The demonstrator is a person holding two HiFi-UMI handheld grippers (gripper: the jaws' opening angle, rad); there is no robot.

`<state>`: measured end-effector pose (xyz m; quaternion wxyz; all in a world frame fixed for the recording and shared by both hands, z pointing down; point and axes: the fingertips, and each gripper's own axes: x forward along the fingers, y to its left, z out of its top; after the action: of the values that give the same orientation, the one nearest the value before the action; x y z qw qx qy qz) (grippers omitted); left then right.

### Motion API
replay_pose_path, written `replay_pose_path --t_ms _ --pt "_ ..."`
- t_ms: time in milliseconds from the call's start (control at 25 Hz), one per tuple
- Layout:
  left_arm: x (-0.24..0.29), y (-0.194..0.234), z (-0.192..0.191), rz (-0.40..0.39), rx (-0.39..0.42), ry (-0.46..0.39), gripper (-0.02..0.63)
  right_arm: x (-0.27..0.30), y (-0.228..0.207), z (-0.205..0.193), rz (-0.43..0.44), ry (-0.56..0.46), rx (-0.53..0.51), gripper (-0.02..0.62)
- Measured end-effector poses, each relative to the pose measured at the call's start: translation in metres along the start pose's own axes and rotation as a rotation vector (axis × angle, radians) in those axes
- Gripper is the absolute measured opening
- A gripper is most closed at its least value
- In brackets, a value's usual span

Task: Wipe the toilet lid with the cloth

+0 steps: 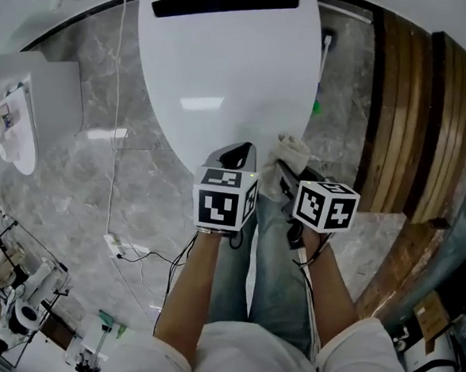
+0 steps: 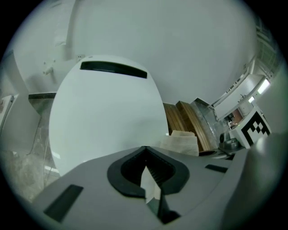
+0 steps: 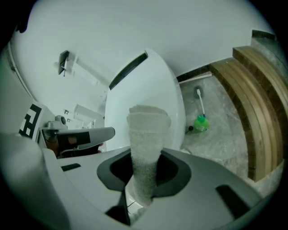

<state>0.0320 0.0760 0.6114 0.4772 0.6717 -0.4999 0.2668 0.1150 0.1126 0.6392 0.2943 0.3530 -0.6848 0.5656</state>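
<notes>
Left gripper (image 1: 237,152) and right gripper (image 1: 280,170) side by side at the near edge of the closed toilet lid (image 1: 225,69)

A white cable (image 1: 125,249) lies on the grey marble floor (image 1: 83,171) at the left. The left gripper's jaws are pressed together with nothing between them, its tip over the lid's near rim. Just beside it, the right gripper is clamped on the folded whitish cloth (image 1: 290,149), which sticks out past the jaws at the lid's near right edge; whether it touches the lid cannot be told. Further right are a green toilet brush (image 1: 316,107) and wooden slats (image 1: 405,114)
</notes>
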Motion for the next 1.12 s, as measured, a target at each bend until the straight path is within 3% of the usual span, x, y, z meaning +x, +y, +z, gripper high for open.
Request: replay_pose_path --t_ms 200,480,640,920,1120 --pt "-0.062 0.009 0.060 0.042 -0.057 -0.129 0.012 -0.032 0.052 0.050 -0.003 -0.058 -0.093 0.087" --pt "-0.183 0.011 0.167 0.166 -0.033 -0.367 0.012 -0.101 0.140 0.147 -0.055 -0.219 -0.302 0.087" --pt "-0.249 -0.002 0.204 0.193 -0.043 -0.475 0.012 -0.139 0.182 0.173 0.005 -0.267 -0.304 0.087" --pt "-0.344 -0.033 0.252 0.245 0.016 -0.623 0.012 -0.210 0.273 0.211 0.117 -0.379 -0.353 0.087" --pt "-0.394 -0.057 0.288 0.198 -0.009 -0.734 0.012 -0.253 0.335 0.244 0.163 -0.473 -0.447 0.087"
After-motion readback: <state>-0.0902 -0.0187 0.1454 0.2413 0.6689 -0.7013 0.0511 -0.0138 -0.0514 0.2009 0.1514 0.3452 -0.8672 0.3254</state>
